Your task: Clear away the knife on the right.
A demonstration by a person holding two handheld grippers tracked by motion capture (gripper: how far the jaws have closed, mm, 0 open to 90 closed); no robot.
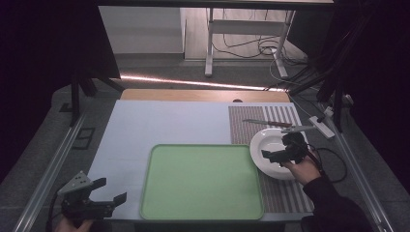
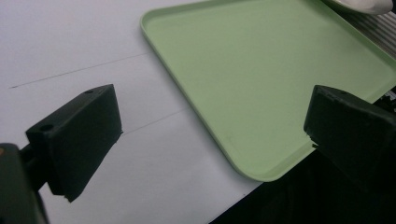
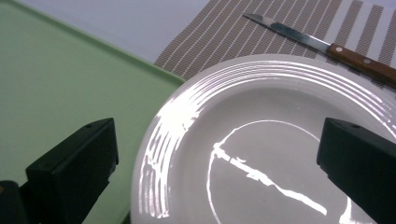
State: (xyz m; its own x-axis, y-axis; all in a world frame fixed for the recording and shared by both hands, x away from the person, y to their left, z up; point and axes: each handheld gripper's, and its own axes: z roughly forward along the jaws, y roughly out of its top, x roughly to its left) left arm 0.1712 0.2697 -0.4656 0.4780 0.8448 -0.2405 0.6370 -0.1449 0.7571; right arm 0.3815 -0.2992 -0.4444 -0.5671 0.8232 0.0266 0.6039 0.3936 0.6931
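A green tray (image 1: pixel 200 181) lies empty at the front middle of the table. To its right a white plate (image 1: pixel 267 145) rests on a striped placemat (image 1: pixel 280 193), with a wooden-handled knife (image 1: pixel 268 123) just beyond it. My right gripper (image 1: pixel 278 153) hovers open over the plate; in the right gripper view the plate (image 3: pixel 280 154) spans between the jaws and the knife (image 3: pixel 327 45) lies past its rim. My left gripper (image 1: pixel 109 191) stands open at the front left corner, off the tray (image 2: pixel 261 74), which shows between its jaws.
A pale blue mat (image 1: pixel 159 125) covers the table's left and middle. The table's front edge runs just below the tray. Metal rails (image 1: pixel 48 179) flank the table, and cables (image 1: pixel 333 159) trail at the right.
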